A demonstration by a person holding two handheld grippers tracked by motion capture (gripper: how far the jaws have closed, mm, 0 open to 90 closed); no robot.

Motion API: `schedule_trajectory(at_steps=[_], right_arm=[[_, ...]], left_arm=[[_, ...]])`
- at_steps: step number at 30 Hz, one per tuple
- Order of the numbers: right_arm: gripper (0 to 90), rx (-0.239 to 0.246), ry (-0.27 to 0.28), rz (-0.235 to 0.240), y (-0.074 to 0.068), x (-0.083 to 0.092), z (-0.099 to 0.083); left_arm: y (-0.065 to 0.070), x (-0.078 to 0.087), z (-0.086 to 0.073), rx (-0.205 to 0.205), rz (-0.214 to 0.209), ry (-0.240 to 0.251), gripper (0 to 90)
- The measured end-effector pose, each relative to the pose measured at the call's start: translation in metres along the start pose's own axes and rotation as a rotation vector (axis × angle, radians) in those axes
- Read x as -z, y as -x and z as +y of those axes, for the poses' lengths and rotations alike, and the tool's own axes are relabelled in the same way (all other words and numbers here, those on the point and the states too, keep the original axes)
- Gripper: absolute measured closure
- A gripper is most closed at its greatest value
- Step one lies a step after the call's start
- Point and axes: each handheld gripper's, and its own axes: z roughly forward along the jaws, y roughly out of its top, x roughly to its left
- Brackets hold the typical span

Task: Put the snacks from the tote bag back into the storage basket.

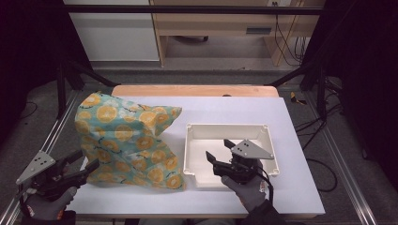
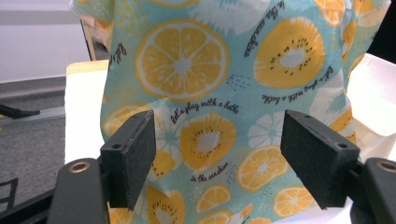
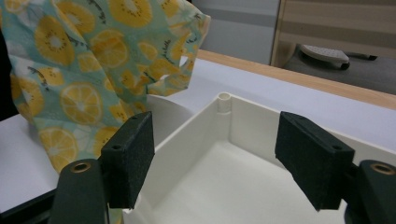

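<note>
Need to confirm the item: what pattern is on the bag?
Orange citrus and kiwi slices on teal, on the bag; clearest in the left gripper view.

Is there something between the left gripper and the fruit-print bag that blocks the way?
Nothing visible does. The left gripper is open at the near left corner of the fruit-print bag, jaws apart and facing the cloth directly.

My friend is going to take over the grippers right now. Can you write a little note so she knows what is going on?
Left gripper: open, at the near left edge of the bag, jaws either side of the cloth in its own view, not closed on it.
Right gripper: open, holding nothing, over the near part of the white bin.
Bag: fruit-print cloth, standing crumpled on the table, just left of the bin, outside it.
Bin: nothing inside that I can see.
Done: nothing gripped yet.
Left: probably close the left gripper on the bag; the bin may be where it goes, but that is a guess.
</note>
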Motion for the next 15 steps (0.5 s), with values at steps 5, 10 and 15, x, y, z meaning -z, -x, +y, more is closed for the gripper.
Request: schedule_trajectory(at_steps=[5,10,15], right_arm=[[29.1,0.01,0.016,0.029,-0.009,-0.005,0.011],[30.1,0.011,0.021,0.047,-0.015,-0.009,0.017],[31.5,0.013,0.015,0.063,-0.023,-0.016,0.02]], left_arm=[[-0.002,0.002,0.007,-0.002,0.002,0.011,26.4],[-0.002,0.003,0.011,-0.01,0.006,0.017,26.4],[-0.004,0.004,0.019,-0.015,0.013,0.027,26.4]])
